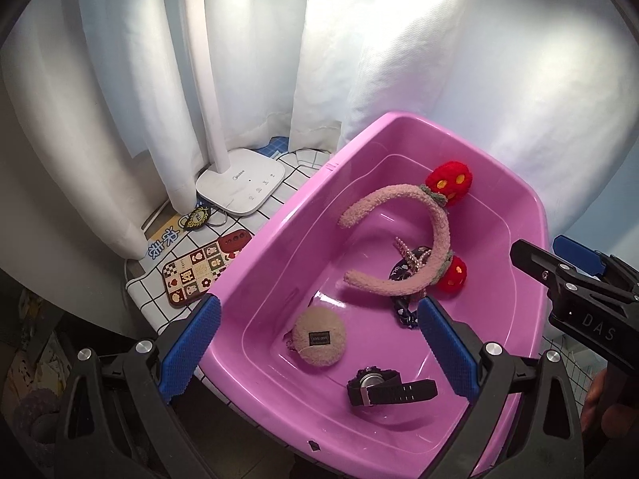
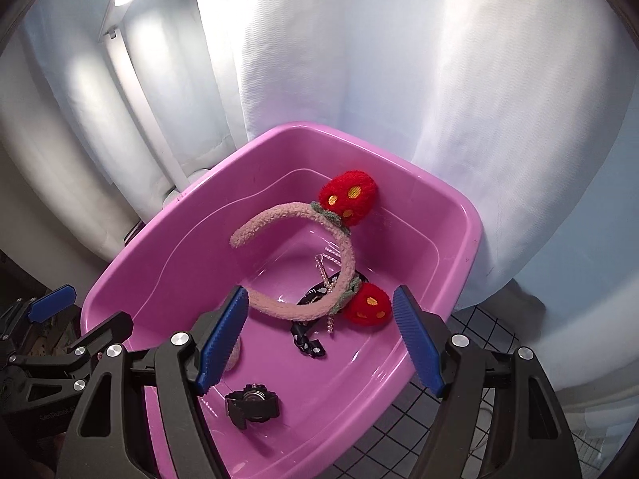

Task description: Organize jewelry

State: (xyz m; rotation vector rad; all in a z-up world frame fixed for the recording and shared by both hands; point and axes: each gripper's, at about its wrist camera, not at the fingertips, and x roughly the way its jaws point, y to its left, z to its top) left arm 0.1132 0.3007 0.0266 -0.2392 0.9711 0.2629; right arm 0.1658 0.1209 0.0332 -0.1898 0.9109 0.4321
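A pink plastic tub (image 1: 279, 239) (image 2: 167, 239) holds a fuzzy pink headband with red strawberry pompoms (image 1: 435, 235) (image 2: 343, 263), a black patterned scrunchie with a pearl hair clip (image 1: 407, 263) (image 2: 309, 343), a round beige fuzzy pouch (image 1: 318, 336) and a black watch (image 1: 383, 388) (image 2: 251, 403). My left gripper (image 1: 319, 343) is open and empty above the tub's near side. My right gripper (image 2: 319, 339) is open and empty above the tub; it also shows at the right of the left wrist view (image 1: 575, 291).
A white lamp base (image 1: 241, 187) stands left of the tub on a checked tablecloth (image 1: 159, 303). A patterned phone case (image 1: 199, 271) and a small badge (image 1: 197, 217) lie near it. White curtains (image 1: 239, 60) hang behind.
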